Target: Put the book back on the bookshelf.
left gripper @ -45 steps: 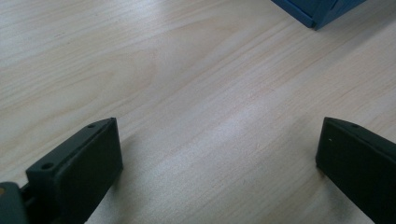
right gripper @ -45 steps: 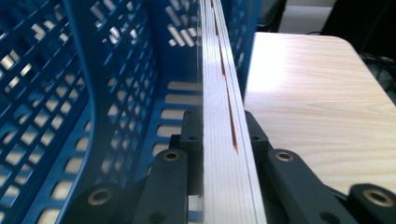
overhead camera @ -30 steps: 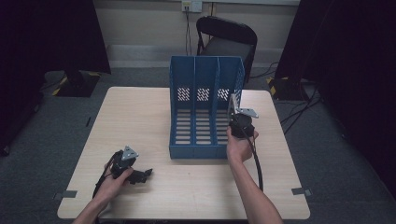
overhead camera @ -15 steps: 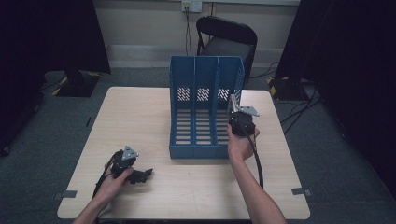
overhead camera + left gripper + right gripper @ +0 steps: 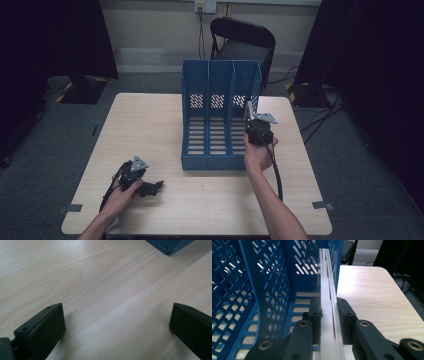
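The left gripper lies low on the tabletop, jaws wide apart, empty; the right gripper, held upright, clamps a thin white booklet in the blue file rack's rightmost compartment, its cover unreadable edge-on.

Beyond the left gripper's wide-apart jaws, blue file rack cut off by the top edge, just a corner showing. Between the right gripper's jaws, thin white booklet seen edge-on, cover hidden, bottom cropped, near part blurred.
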Demonstrator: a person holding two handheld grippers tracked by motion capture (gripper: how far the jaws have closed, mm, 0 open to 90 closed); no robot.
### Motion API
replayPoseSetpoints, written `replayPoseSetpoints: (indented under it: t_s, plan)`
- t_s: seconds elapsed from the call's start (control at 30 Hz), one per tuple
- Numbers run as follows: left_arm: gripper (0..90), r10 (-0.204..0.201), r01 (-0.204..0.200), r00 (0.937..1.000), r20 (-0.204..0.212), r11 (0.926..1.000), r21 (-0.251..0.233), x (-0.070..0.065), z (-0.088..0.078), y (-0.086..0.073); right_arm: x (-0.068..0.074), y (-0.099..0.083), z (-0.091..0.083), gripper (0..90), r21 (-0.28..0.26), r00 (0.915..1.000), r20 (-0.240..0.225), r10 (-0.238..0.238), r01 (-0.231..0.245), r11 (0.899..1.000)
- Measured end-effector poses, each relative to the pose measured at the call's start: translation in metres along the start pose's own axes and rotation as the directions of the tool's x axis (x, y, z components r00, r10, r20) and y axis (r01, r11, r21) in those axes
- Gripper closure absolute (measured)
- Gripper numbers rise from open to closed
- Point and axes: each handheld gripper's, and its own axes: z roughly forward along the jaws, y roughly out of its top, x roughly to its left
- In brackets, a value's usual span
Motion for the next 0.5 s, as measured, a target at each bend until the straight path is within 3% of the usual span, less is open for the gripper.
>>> replayPoseSetpoints:
  t_s: [0.33,0.5]
  plan:
    - [0.0,0.000,0.000,1.0000,0.000,1.0000,0.000,0.0000,0.0000,0.0000,-0.0034,-0.0014,0.0017,63.8,0.001,0.9999,-0.001,0.012,-0.012,1.000]
    - [0.0,0.000,0.000,1.0000,0.000,1.0000,0.000,0.0000,0.0000,0.0000,-0.0055,-0.0016,0.0015,59.2,-0.010,0.9994,-0.033,0.014,-0.014,1.000]
